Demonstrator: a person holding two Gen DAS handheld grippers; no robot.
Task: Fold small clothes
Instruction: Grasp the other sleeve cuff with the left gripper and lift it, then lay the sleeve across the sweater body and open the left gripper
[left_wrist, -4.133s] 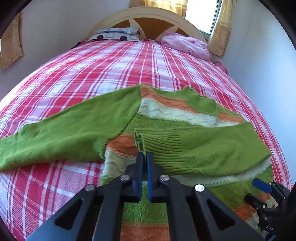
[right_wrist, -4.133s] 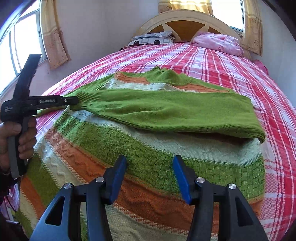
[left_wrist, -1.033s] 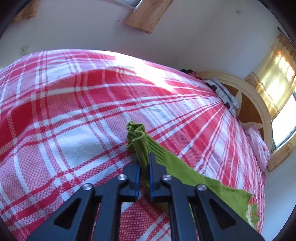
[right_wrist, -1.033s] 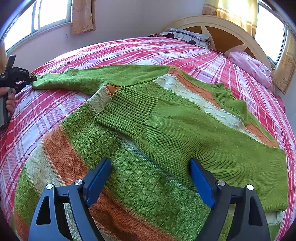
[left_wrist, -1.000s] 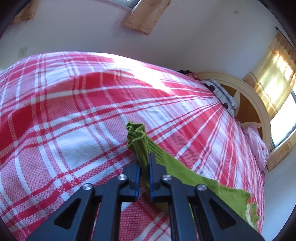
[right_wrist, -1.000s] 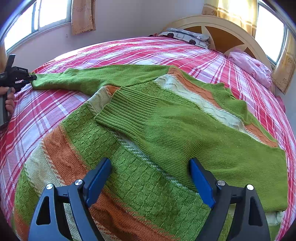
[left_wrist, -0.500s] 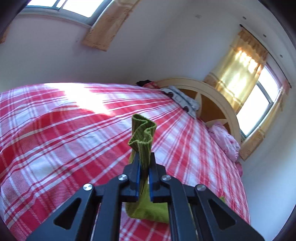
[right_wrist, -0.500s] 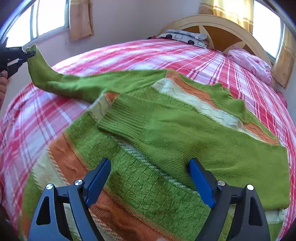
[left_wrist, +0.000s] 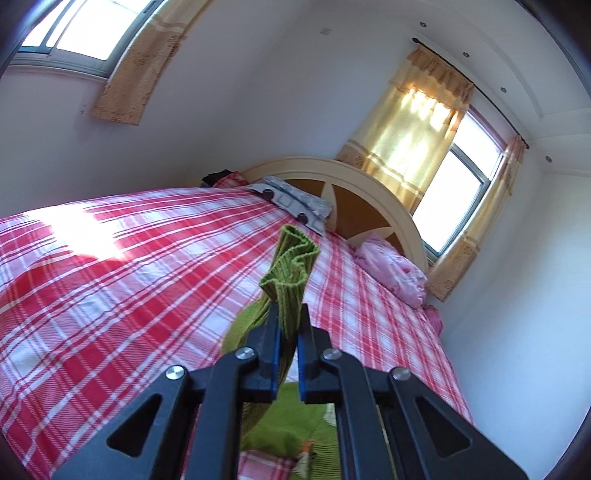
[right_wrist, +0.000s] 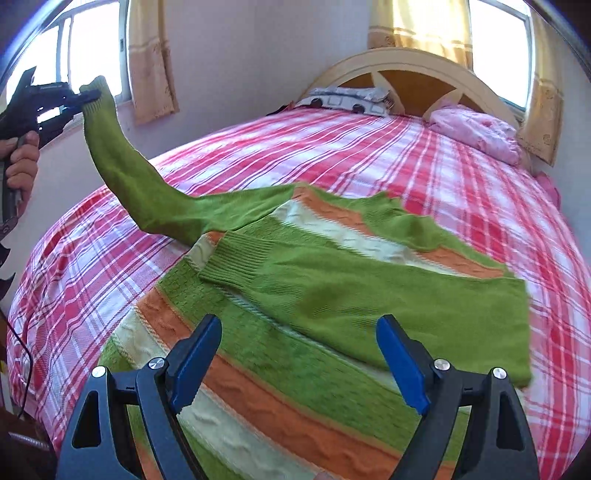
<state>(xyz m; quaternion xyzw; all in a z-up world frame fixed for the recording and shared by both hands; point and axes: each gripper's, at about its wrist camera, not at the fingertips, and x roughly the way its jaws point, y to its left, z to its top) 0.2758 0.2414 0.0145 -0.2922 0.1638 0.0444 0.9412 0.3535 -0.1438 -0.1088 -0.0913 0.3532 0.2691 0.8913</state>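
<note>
The left claw (left_wrist: 287, 334), clamped on the cuff (left_wrist: 291, 254), has lifted the sweater's (right_wrist: 332, 295) outstretched sleeve (right_wrist: 147, 192) off the bed (right_wrist: 369, 147), ready to fold inward, while the right claw (right_wrist: 299, 354) hovers spread and empty above the sweater.

Black plastic gripper frames (right_wrist: 295, 373) with silver screws; blue pads line the fingers (right_wrist: 400, 360)
</note>
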